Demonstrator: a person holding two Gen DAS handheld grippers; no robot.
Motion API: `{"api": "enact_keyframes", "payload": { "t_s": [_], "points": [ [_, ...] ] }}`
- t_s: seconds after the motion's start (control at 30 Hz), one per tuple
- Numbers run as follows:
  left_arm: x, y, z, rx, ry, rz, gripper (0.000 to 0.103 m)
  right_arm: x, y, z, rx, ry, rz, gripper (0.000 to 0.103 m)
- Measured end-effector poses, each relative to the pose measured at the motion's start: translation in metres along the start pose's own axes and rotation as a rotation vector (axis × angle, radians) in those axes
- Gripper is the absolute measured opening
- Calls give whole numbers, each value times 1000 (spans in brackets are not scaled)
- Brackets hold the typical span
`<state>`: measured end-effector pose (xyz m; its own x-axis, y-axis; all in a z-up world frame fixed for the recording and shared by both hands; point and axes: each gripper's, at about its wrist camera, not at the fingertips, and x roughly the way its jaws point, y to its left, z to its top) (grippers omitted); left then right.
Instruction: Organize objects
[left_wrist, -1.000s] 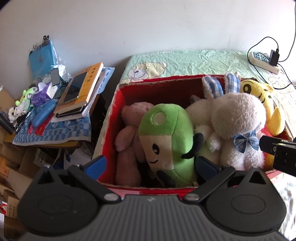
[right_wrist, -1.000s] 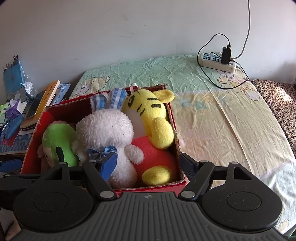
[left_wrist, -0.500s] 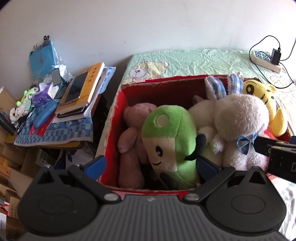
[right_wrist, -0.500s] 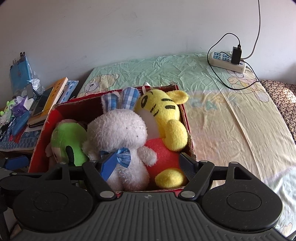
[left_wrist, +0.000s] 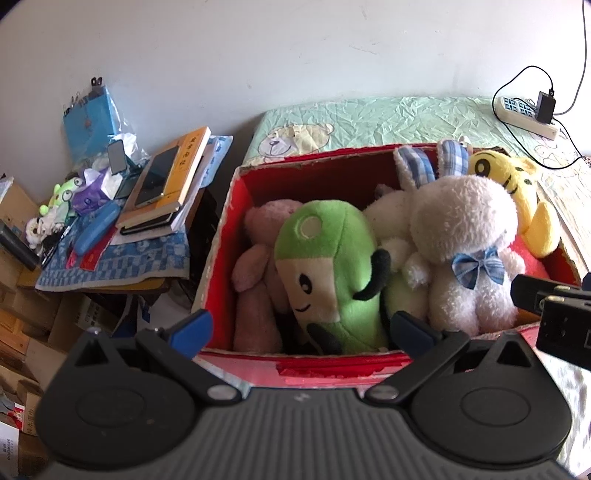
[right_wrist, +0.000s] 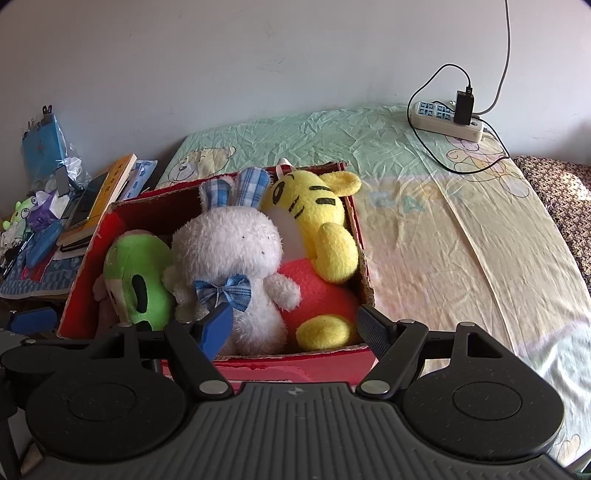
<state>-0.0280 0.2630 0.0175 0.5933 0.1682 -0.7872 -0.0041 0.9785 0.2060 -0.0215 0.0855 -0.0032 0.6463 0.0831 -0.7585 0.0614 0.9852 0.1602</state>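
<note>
Our left gripper (left_wrist: 301, 326) and right gripper (right_wrist: 295, 325) both hover with jaws spread and holding nothing, just short of the near wall of the red cardboard box (right_wrist: 295, 363) on the bed (right_wrist: 461, 240). Inside the box, the green plush (left_wrist: 328, 273) leans on a pink plush (left_wrist: 258, 258) at its left side, a white bunny (right_wrist: 236, 258) sits mid-box, a yellow tiger (right_wrist: 321, 225) at its right. We judge the packing nearly done; next likely calls for pressing the toys down or gripping the box walls
</note>
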Motion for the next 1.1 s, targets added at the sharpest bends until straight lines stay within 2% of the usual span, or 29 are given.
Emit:
{"api": "enact_keyframes", "payload": {
  "t_s": [0.43,0.7,0.97,1.1],
  "points": [
    [-13,-6,-16,3,12,12,103,-12,-5,-19,26,12,25,76],
    [-7,-10,-31,14,93,-17,103,-13,-3,-30,30,54,35,77],
    [-14,-9,-36,8,81,-18,103,-22,-2,-35,31,47,24,77],
    [-21,-6,-32,5,46,-6,103,-28,-1,-33,31,22,23,77]
  ]
}}
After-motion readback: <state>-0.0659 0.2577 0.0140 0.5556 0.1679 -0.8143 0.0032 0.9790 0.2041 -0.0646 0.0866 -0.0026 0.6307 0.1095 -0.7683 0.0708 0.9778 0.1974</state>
